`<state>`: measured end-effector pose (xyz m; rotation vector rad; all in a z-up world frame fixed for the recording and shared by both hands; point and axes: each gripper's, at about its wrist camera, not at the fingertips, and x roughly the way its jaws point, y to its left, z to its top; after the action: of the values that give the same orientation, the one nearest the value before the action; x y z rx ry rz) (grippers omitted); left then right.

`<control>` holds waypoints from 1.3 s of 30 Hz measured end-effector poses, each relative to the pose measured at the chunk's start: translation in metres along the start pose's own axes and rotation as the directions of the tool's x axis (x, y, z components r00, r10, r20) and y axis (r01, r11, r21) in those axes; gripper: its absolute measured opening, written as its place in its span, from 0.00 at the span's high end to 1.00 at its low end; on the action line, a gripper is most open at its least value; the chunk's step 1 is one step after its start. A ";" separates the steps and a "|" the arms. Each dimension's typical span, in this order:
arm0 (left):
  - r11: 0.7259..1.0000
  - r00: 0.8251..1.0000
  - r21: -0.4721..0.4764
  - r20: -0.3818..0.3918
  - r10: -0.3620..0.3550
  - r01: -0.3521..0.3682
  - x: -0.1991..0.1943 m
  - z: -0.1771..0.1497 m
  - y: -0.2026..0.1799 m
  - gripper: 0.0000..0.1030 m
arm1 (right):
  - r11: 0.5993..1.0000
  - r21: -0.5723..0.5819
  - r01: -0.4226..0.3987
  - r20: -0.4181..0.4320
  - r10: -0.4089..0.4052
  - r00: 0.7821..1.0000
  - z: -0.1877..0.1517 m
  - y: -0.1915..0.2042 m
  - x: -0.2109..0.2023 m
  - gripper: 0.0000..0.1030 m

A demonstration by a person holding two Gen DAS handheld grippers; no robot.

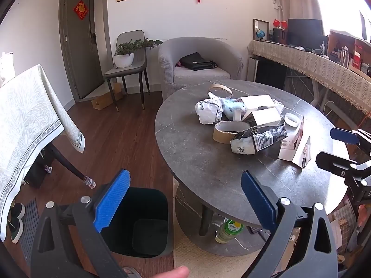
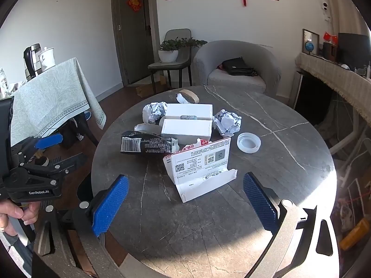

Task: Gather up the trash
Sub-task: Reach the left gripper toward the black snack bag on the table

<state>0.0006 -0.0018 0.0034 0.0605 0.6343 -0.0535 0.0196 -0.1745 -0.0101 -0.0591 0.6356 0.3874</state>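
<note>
A pile of trash lies on the round grey table [image 2: 208, 220]: a black and white snack bag [image 2: 146, 145], crumpled paper balls [image 2: 227, 120], white boxes [image 2: 187, 128], a torn white carton [image 2: 199, 166], a white lid [image 2: 248, 143] and cardboard tape rings [image 1: 226, 132]. A dark bin [image 1: 139, 222] stands on the floor left of the table. My left gripper [image 1: 183, 199] is open and empty, above the bin and the table's near left edge. My right gripper [image 2: 185, 199] is open and empty, just in front of the torn carton.
A grey armchair [image 1: 199, 64] with a black bag stands behind the table. A chair with a potted plant [image 1: 125, 55] is by the door. A cloth-covered table [image 1: 25, 115] is at the left. A long cloth-covered shelf [image 1: 313, 64] runs along the right. A bottle [image 1: 228, 230] lies under the table.
</note>
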 end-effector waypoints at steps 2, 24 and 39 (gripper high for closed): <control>1.000 1.000 0.001 0.014 -0.016 0.016 -0.002 0.002 0.000 0.05 | 1.000 -0.018 0.005 0.007 -0.004 1.000 0.001 0.001 -0.002 0.03; 0.884 0.889 -0.182 -0.081 -0.450 0.431 0.039 0.026 -0.013 0.37 | 0.995 -0.092 -0.041 -0.135 0.028 0.990 -0.002 -0.023 0.039 0.16; 0.915 0.917 -0.155 -0.089 -0.389 0.373 0.062 0.040 -0.032 0.36 | 0.990 -0.123 -0.069 -0.150 0.050 0.987 0.001 -0.031 0.048 0.16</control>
<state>0.0724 -0.0387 -0.0026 -0.1946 0.7600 -0.3881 0.0668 -0.1870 -0.0393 -0.1924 0.7583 0.4843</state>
